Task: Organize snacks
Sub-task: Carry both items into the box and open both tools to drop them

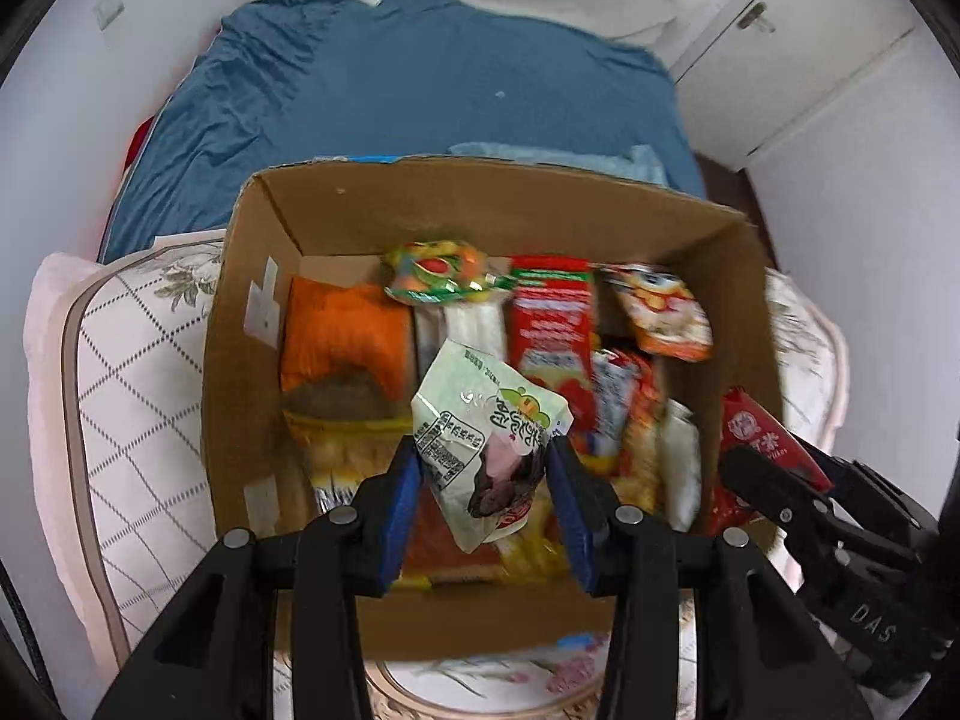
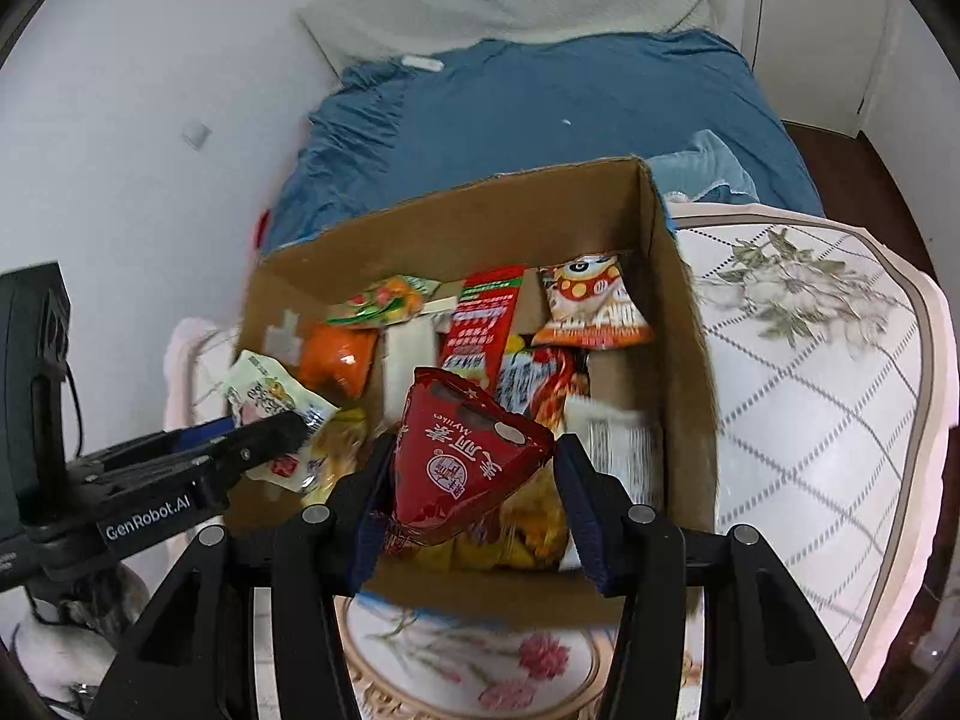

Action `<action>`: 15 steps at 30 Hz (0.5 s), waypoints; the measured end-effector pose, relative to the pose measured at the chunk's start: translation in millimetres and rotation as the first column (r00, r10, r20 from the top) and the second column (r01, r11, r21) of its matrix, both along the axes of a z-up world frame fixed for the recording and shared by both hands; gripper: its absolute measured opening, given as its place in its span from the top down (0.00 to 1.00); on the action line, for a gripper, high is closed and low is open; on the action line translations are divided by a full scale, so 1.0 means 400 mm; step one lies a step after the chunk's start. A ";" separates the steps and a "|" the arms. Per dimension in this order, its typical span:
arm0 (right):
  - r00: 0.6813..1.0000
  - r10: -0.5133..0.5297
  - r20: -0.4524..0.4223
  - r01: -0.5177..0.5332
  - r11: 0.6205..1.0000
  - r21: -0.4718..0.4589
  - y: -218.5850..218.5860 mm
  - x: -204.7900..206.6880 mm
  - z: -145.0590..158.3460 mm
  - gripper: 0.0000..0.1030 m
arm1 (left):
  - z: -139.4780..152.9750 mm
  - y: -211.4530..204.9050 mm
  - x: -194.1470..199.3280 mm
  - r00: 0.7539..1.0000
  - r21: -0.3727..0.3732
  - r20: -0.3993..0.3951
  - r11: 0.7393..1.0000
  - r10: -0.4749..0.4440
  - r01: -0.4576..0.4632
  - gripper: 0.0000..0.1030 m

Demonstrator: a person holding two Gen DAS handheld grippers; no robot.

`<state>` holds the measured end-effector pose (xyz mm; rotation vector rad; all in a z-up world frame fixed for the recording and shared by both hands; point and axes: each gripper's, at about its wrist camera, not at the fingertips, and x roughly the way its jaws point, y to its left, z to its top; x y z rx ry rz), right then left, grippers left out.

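Observation:
My left gripper [image 1: 485, 468] is shut on a pale green snack packet [image 1: 489, 420], held above the open cardboard box [image 1: 240, 324] of snacks. My right gripper [image 2: 474, 480] is shut on a dark red snack packet [image 2: 465, 456], also over the box [image 2: 690, 360]. Each gripper shows in the other's view: the right one with its red packet [image 1: 753, 432] at the lower right of the left wrist view, the left one with the green packet [image 2: 270, 396] at the left of the right wrist view. Inside lie several packets, among them an orange bag [image 1: 342, 330] and a red pack [image 1: 549, 318].
The box stands on a quilted floral cushion [image 2: 810, 372] at the foot of a bed with a blue sheet [image 1: 390, 96]. White walls close in on both sides, and a white cupboard [image 1: 798, 42] stands at the far right.

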<state>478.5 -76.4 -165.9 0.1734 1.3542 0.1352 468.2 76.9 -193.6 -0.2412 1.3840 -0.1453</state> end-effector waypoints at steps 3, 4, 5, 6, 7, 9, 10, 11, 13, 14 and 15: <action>0.999 0.005 -0.041 -0.007 1.000 -0.029 0.013 0.038 -0.053 0.47 | -0.041 -0.012 0.036 1.000 0.032 -0.022 0.999 -0.015 0.016 0.62; 0.998 0.006 -0.057 -0.008 0.999 -0.037 0.016 0.050 -0.074 0.47 | -0.056 -0.016 0.048 0.999 0.044 -0.033 0.999 -0.023 0.024 0.62; 0.998 0.006 -0.070 -0.009 0.999 -0.039 0.015 0.054 -0.090 0.47 | -0.068 -0.019 0.055 0.999 0.052 -0.041 0.998 -0.027 0.029 0.62; 0.997 0.007 -0.080 -0.010 0.999 -0.041 0.015 0.057 -0.104 0.47 | -0.075 -0.019 0.056 0.998 0.054 -0.047 0.998 -0.033 0.035 0.61; 0.996 -0.001 -0.094 -0.003 0.999 -0.045 0.013 0.061 -0.121 0.46 | -0.088 -0.022 0.060 0.998 0.055 -0.058 0.998 -0.035 0.038 0.61; 0.993 -0.014 -0.120 0.007 0.999 -0.051 0.007 0.064 -0.144 0.41 | -0.098 -0.027 0.055 0.997 0.072 -0.064 0.997 -0.037 0.041 0.61; 0.990 -0.023 -0.139 0.016 0.998 -0.055 0.002 0.066 -0.156 0.36 | -0.104 -0.030 0.055 0.997 0.089 -0.061 0.995 -0.039 0.044 0.61; 0.988 -0.029 -0.150 0.020 0.998 -0.061 0.000 0.066 -0.164 0.32 | -0.107 -0.035 0.053 0.997 0.108 -0.058 0.993 -0.043 0.049 0.61; 0.986 -0.024 -0.165 0.009 0.996 -0.089 0.000 0.064 -0.174 0.10 | -0.111 -0.039 0.050 0.997 0.126 -0.057 0.991 -0.045 0.051 0.52; 0.986 -0.026 -0.164 0.010 0.995 -0.099 0.000 0.062 -0.174 0.09 | -0.112 -0.037 0.048 0.997 0.130 -0.063 0.990 -0.039 0.047 0.47; 0.986 -0.025 -0.165 0.008 0.994 -0.105 0.001 0.060 -0.172 0.09 | -0.113 -0.035 0.047 0.997 0.123 -0.063 0.992 -0.034 0.041 0.34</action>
